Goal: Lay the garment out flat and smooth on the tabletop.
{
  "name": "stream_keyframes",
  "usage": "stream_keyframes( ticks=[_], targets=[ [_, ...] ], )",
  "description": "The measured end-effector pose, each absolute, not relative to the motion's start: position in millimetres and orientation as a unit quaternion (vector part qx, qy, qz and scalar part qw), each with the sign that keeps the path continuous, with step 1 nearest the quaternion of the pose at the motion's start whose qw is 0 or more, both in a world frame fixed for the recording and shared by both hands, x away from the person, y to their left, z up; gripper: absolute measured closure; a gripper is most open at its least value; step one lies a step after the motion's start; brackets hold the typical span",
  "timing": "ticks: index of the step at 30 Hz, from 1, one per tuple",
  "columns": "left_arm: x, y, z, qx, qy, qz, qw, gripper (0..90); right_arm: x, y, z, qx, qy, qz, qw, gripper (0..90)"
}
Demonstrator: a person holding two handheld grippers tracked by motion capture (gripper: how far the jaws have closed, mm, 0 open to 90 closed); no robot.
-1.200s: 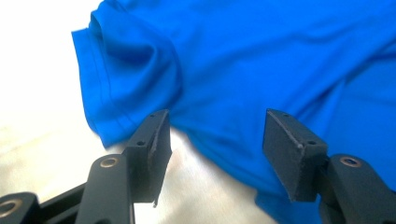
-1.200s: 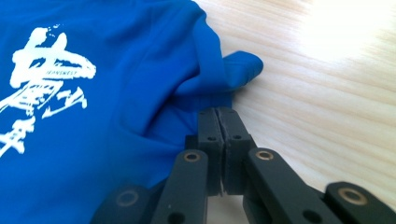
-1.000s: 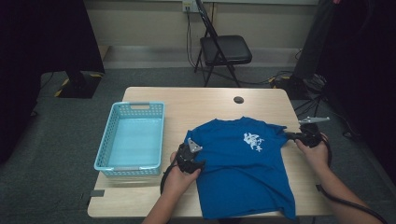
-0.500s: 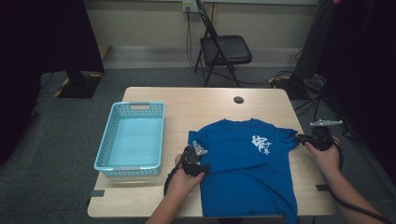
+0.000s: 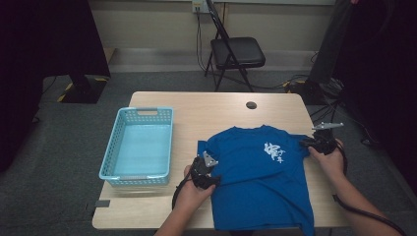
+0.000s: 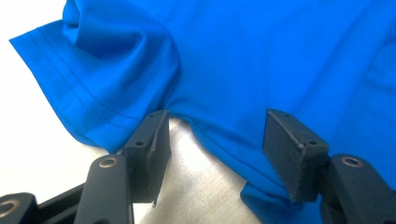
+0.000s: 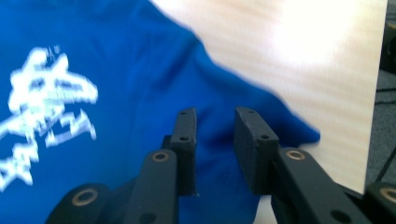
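- A light-blue plastic slatted basket point(image 5: 137, 145) blocks the left part of the pale wooden table point(image 5: 196, 110).
- A spread blue cotton T-shirt point(image 5: 260, 172) covers the right near part.
- The far strip lies open, with one small dark round hole point(image 5: 251, 105).

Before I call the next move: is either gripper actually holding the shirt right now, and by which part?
Nothing is held. The left gripper is open at the blue T-shirt underarm edge; the right gripper is open over the other sleeve.
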State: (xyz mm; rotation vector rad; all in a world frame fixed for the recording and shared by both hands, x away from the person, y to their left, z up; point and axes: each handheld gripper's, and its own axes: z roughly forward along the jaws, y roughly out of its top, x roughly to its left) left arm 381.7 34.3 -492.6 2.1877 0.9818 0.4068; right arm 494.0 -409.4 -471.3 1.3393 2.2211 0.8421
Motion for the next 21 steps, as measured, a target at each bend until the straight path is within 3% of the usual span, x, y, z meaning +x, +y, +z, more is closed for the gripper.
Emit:
stream_keyframes(
  ticks=[10, 14, 21],
  targets=[
    [378, 33, -492, 0.846, 0.378, 0.148, 0.345, 40.8, 470, -437, -478, 0.492, 0.8, 0.283, 0.196, 67.8],
    [382, 37, -485, 0.841, 0.382, 0.159, 0.349, 40.8, 470, -440, -472, 0.493, 0.788, 0.305, 0.209, 66.4],
    [402, 54, -465, 0.813, 0.413, 0.19, 0.364, 41.0, 473, -433, -482, 0.49, 0.792, 0.309, 0.192, 65.2]
  ],
)
